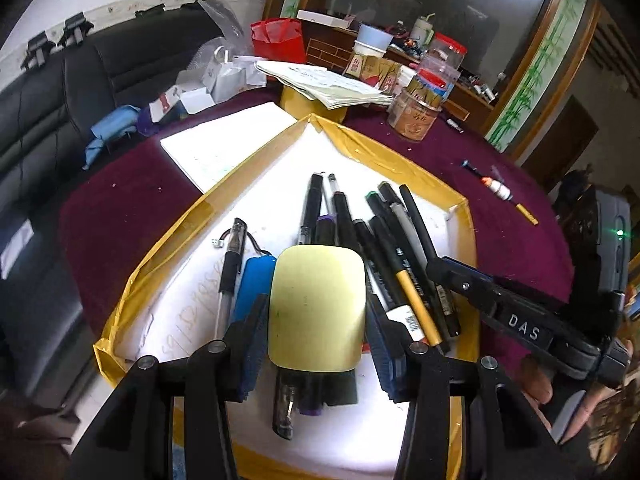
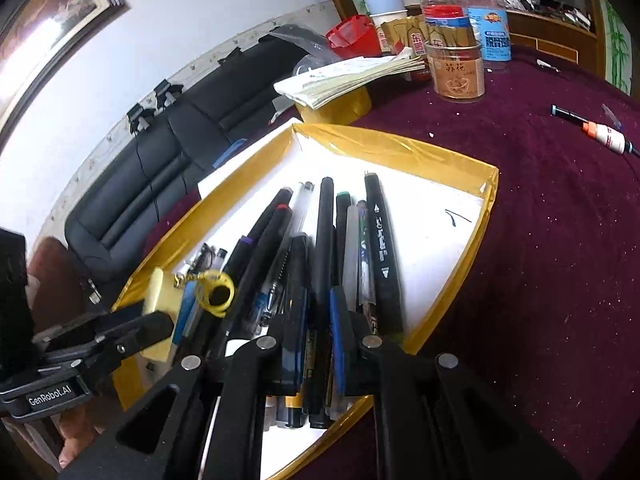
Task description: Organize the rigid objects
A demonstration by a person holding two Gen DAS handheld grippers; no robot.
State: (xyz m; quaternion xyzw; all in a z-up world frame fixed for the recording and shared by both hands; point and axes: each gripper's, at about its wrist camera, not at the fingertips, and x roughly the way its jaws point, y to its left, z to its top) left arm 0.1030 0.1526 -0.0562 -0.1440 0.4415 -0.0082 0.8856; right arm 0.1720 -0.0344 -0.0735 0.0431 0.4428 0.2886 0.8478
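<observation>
The left gripper [image 1: 318,332] has its jaws closed on the pale yellow case [image 1: 317,308], poised over the pens [image 1: 384,248] in the yellow-edged tray [image 1: 256,152] on the worktop. The right gripper [image 2: 316,340] hovers over the same pens, lengthwise along them, jaws narrowly parted; whether they grip one I cannot tell.
</observation>
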